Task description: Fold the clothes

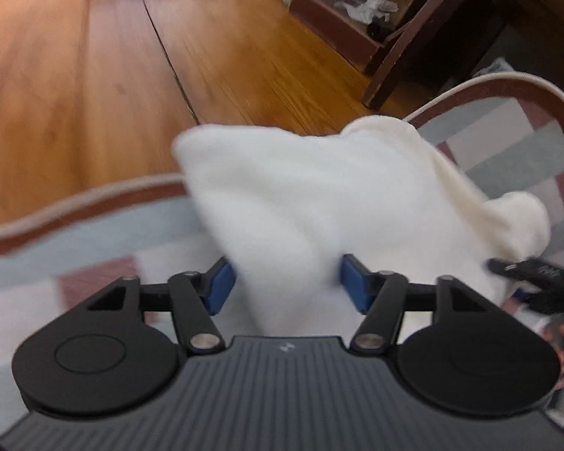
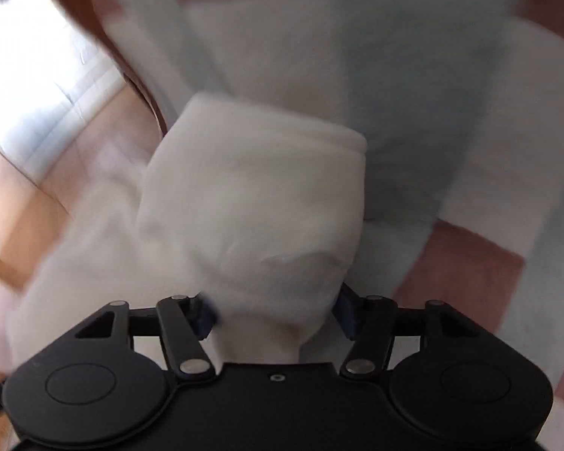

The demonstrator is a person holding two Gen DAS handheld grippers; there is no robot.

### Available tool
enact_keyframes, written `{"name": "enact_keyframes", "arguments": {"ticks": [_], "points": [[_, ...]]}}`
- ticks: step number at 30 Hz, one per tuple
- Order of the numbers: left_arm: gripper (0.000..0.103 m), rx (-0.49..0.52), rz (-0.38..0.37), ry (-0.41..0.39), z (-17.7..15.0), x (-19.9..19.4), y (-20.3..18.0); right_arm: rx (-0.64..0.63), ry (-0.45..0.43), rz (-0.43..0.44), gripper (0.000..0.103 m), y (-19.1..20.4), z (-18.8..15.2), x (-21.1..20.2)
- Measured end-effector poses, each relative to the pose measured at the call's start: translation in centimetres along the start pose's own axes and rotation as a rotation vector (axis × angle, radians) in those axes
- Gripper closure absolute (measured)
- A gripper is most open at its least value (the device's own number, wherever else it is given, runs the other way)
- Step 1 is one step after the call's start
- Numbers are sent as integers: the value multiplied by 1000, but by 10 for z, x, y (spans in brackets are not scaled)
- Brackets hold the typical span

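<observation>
White fleecy garment [image 1: 319, 203] is up off the checked rug [image 1: 515, 158], bunched and draped, held from two sides. Left gripper [image 1: 285, 282]: blue pads stand fairly wide apart with a thick wad of the cloth pinched between them, so it looks clamped on the fabric, not fully closed. Right gripper [image 2: 278, 312]: same story, jaws part-open around a fat roll of the same white cloth [image 2: 252, 195], which hangs forward over the rug [image 2: 470, 263]. From the left wrist view the right gripper's dark tip [image 1: 534, 282] shows at the garment's far edge, near a bit of the person's hand.

Progress, judged: mid-handling. Cloth is airborne and lumpy, no flat neat fold visible, no stack of folded items in view. Could be a fold being carried over or the piece just being lifted to spread; blur hides creases. Laying flat and squaring up appear left.

Around: wooden floor [image 1: 94, 75] beyond the rug edge, dark wooden shelf unit [image 1: 394, 18] with clutter.

Writing: a small embossed mark on the left gripper body, unreadable. No brands legible.
</observation>
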State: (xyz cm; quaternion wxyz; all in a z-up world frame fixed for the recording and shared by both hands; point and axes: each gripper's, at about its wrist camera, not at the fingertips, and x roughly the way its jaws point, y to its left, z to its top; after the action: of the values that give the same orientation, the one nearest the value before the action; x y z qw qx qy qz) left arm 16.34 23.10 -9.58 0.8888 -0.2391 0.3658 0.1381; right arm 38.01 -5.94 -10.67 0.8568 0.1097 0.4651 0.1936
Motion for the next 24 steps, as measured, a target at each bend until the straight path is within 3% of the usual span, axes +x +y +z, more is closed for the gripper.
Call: {"name": "enact_keyframes", "arguments": {"ticks": [1,4,7,9,11,14,19,21,22,24], "points": [[58,27,5,-34,0,-12,-1,-11,-28,0,38,1,-4,-11],[62,60,-49,-111,9,-33,-4,-208,-189,-90,38,26,-25,-57],[64,106,-124,-140,21,-31,-22,-446,-332,-51,38,63,-52,-87],[73,108,-163,-105,28,-14,-30,-602,-306,43,40,102,-46,-78],[78,80,-171,-32,34,14,-33,-634,-232,106,40,135,-27,-48],[78,70,-70,60,34,51,-23,-534,-87,144,42,164,-5,9],[77,73,-53,97,44,66,-24,-315,-63,46,30,154,42,59],[77,77,-45,97,41,66,-26,-227,-53,7,42,150,60,79],[77,67,-51,94,40,66,-24,-184,-48,-13,61,148,69,89],[77,17,-82,98,39,65,-15,-127,-31,-32,75,139,81,99]]}}
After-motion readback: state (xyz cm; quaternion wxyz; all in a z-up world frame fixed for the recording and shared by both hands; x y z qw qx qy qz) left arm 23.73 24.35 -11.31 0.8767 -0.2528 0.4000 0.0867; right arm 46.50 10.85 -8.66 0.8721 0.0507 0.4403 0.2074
